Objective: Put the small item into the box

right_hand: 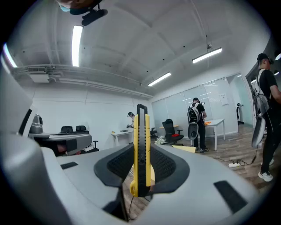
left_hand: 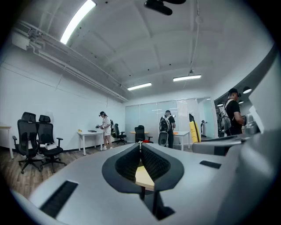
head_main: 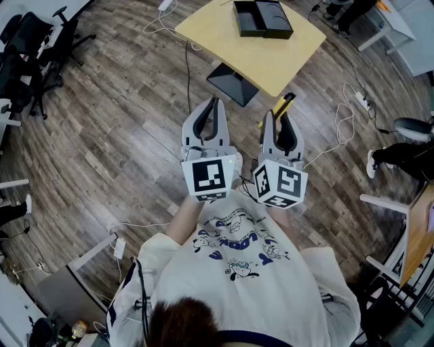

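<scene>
A black open box (head_main: 263, 18) lies on the far part of the yellow table (head_main: 274, 62) ahead of me. I hold both grippers level at chest height, short of the table. My right gripper (head_main: 283, 116) is shut on a slim yellow and black item (head_main: 283, 105), which stands on edge between the pads and pokes out past the tips. In the right gripper view the item (right_hand: 141, 149) fills the gap of the right gripper (right_hand: 141, 147). My left gripper (head_main: 213, 103) is shut with nothing in it; in the left gripper view its tips (left_hand: 140, 144) meet.
Black office chairs (head_main: 30, 51) stand at the left. Cables (head_main: 342, 122) and a power strip (head_main: 361, 100) trail over the wooden floor. The table's dark foot (head_main: 232, 83) sits under its near edge. A person's shoe (head_main: 373, 162) shows at the right, and people (left_hand: 166, 127) stand farther off.
</scene>
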Action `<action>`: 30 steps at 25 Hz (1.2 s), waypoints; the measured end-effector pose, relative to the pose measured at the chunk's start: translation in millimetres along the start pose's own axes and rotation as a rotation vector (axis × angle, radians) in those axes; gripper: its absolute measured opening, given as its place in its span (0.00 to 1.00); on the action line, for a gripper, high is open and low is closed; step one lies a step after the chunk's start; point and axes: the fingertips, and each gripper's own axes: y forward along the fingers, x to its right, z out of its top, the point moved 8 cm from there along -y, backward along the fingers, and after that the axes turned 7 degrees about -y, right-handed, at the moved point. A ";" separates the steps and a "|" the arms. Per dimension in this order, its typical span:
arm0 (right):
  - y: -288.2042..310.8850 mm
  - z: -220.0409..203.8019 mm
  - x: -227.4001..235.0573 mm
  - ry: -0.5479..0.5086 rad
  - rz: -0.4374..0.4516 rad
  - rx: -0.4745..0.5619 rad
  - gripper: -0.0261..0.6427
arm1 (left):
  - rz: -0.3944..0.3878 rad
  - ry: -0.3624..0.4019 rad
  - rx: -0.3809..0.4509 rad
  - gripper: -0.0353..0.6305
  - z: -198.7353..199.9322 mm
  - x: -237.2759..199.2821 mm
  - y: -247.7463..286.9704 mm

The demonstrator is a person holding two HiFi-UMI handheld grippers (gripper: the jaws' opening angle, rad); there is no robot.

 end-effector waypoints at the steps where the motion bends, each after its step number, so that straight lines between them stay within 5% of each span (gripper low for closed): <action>1: 0.7 0.0 -0.2 -0.001 0.000 0.001 0.23 | 0.000 0.000 0.002 0.09 0.1 -0.6 0.4; 16: 28.0 -3.1 7.2 0.014 0.007 -0.009 0.23 | 0.011 -0.004 -0.018 0.09 -4.3 -4.2 29.0; 30: 110.3 6.0 58.6 0.021 0.077 -0.008 0.23 | 0.088 -0.009 -0.006 0.09 -3.2 10.6 110.0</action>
